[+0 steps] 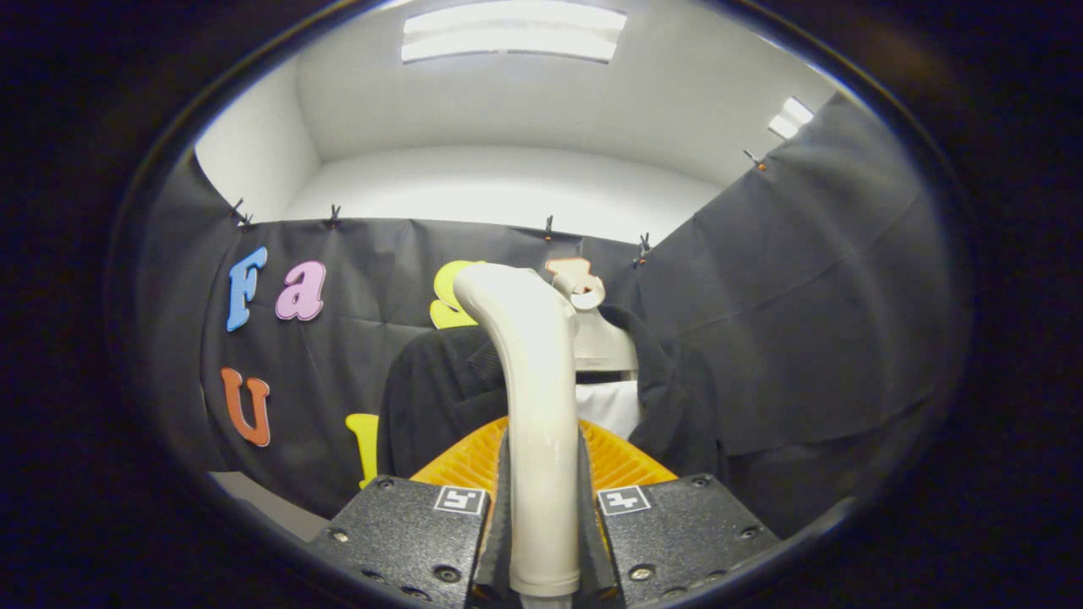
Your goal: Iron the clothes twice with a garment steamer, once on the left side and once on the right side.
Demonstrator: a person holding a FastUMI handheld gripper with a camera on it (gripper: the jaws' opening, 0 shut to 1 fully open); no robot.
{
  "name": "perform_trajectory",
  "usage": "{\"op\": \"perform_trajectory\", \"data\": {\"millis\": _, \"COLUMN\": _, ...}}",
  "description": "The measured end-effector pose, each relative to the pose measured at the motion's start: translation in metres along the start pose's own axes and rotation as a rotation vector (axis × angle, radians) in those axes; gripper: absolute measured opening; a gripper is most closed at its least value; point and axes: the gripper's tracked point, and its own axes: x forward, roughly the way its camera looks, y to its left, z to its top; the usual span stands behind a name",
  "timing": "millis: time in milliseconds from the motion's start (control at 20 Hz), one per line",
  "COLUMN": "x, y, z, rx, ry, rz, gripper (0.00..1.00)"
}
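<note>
A cream garment steamer stands upright between my two fingers, its handle rising and curving away toward the clothes. My gripper is shut on that handle, with the orange ribbed fingers pressing it from both sides. Beyond the steamer hangs a black jacket over a white shirt on a pale hanger. The steamer's head points at the jacket's collar area, and its front face is hidden from me. I cannot tell whether it touches the cloth.
The booth's black cloth wall closes in behind and to the right of the clothes. A pale floor strip shows low on the left. White room walls and ceiling lights are above.
</note>
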Motion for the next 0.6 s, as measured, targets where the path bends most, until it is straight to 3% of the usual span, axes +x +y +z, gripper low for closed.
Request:
{"op": "perform_trajectory", "data": {"millis": 300, "x": 0.007, "y": -0.001, "z": 0.004, "rx": -0.126, "ry": -0.038, "rz": -0.058, "gripper": 0.35}}
{"op": "perform_trajectory", "data": {"millis": 600, "x": 0.012, "y": -0.006, "z": -0.015, "rx": -0.173, "ry": 0.003, "rz": -0.061, "gripper": 0.35}}
